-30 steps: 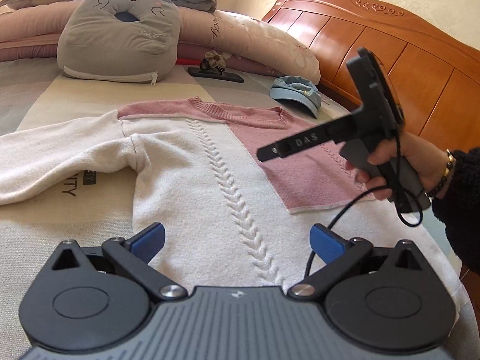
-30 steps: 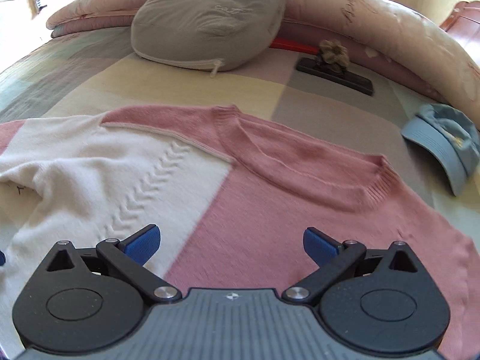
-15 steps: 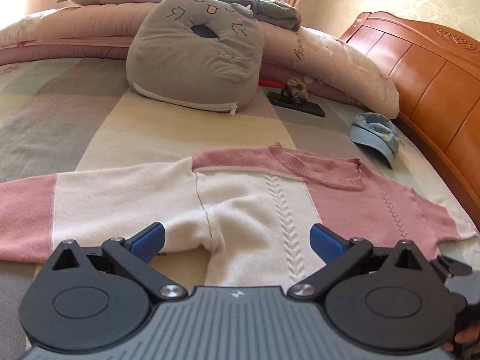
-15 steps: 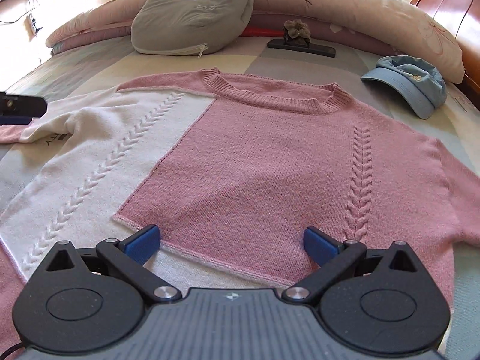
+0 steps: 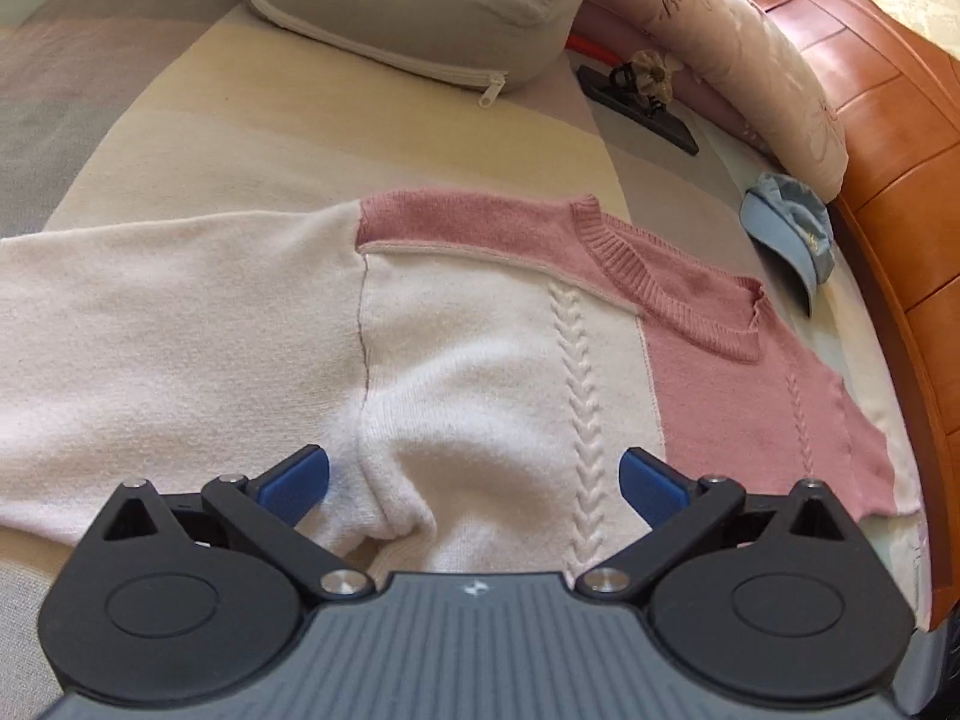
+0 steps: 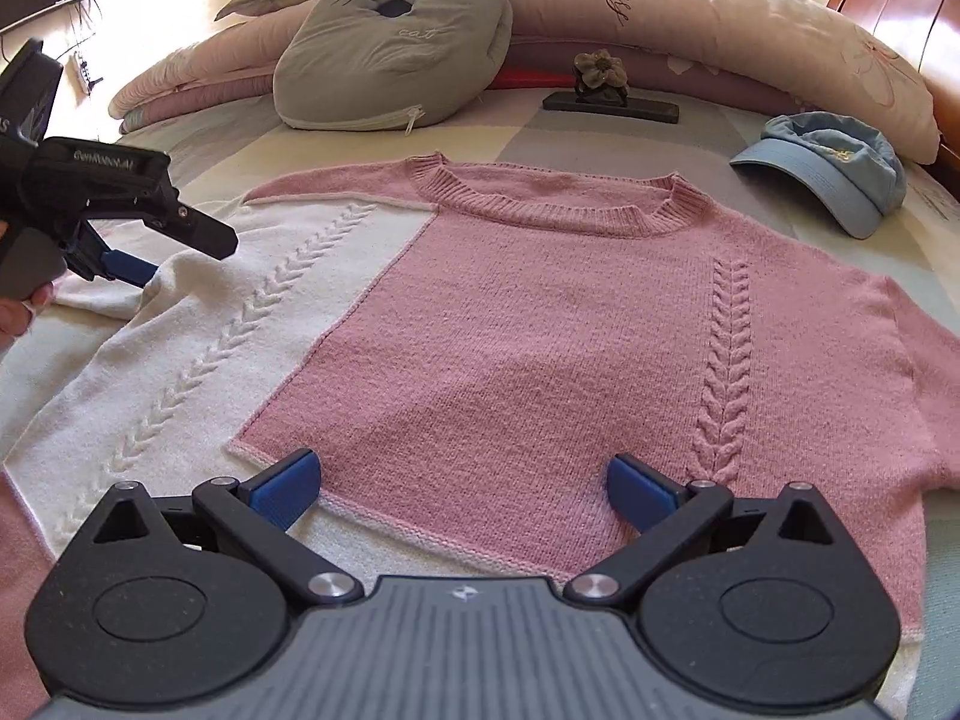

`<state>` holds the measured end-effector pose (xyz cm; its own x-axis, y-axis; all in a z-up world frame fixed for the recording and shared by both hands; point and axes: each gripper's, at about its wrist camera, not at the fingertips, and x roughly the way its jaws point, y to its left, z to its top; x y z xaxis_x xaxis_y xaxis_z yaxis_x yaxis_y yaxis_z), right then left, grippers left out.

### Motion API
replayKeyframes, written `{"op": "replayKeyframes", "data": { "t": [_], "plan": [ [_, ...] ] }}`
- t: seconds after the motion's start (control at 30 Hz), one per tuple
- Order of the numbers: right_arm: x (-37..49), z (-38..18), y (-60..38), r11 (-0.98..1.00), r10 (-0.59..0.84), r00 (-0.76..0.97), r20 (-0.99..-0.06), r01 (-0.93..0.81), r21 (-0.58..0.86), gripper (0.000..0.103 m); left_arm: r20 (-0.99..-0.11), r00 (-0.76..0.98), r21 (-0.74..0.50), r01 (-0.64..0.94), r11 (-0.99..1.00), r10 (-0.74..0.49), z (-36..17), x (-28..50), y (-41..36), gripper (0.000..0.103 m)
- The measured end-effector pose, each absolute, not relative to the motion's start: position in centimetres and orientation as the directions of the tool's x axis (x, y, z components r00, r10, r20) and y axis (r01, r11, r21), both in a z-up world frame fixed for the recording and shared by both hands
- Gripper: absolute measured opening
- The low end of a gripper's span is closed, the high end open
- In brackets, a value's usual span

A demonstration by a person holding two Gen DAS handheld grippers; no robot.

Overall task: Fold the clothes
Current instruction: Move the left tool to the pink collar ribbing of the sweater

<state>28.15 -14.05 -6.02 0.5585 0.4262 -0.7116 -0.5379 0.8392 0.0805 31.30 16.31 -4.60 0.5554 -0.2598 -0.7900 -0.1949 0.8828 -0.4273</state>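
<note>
Pink-and-white sweater (image 6: pixel 540 324) flat on bed (image 5: pixel 252 144), left hand-held gripper (image 5: pixel 474 477) spread wide over underarm bunch, right hand-held gripper (image 6: pixel 462 483) wide above hem, lower frame.

A pink and white sweater (image 6: pixel 540 324) lies flat, front up, on the bed (image 6: pixel 228 138). The right hand-held gripper (image 6: pixel 459 483) hovers over its lower front with jaws wide apart. At the left edge, the left hand-held gripper (image 6: pixel 135 258) is at the white sleeve. A blue cap (image 6: pixel 828 168) lies beside the sweater's shoulder; a grey cat cushion (image 6: pixel 390 48) sits behind.
</note>
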Motion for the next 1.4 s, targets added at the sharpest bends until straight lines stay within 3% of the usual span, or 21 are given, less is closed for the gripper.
{"op": "replayKeyframes", "data": {
  "t": [0.53,0.7,0.93,1.03,1.17,1.4],
  "plan": [
    [28.0,-6.4,-13.8,0.843,0.421,0.598,-0.682,-0.535,0.052,0.103,-0.676,0.712,-0.545,-0.311,0.778,-0.189,-7.4,39.0,21.4,0.102],
    [28.0,-6.4,-13.9,0.842,0.426,0.598,-0.679,-0.536,0.056,0.103,-0.706,0.696,-0.483,-0.34,0.807,-0.129,-6.1,39.6,20.5,0.102],
    [27.3,-4.2,-14.1,0.85,0.408,0.547,-0.731,-0.52,0.084,0.103,-0.766,0.565,-0.471,-0.168,0.866,-0.307,-4.5,38.8,14.3,0.102],
    [26.4,-2.9,-14.4,0.803,0.493,0.466,-0.735,-0.569,0.178,0.103,-0.815,0.532,-0.388,-0.209,0.898,-0.228,-5.7,40.4,13.4,0.102],
    [25.6,-2.4,-13.8,0.743,0.565,0.376,-0.734,-0.618,0.256,0.103,-0.792,0.582,-0.387,-0.244,0.889,-0.185,-7.1,42.5,14.6,0.102],
    [25.9,-3.3,-12.5,0.736,0.568,0.318,-0.76,-0.61,0.295,0.103,-0.823,0.557,-0.294,-0.249,0.923,-0.111,-6.3,44.2,13.3,0.102]
  ]
}}
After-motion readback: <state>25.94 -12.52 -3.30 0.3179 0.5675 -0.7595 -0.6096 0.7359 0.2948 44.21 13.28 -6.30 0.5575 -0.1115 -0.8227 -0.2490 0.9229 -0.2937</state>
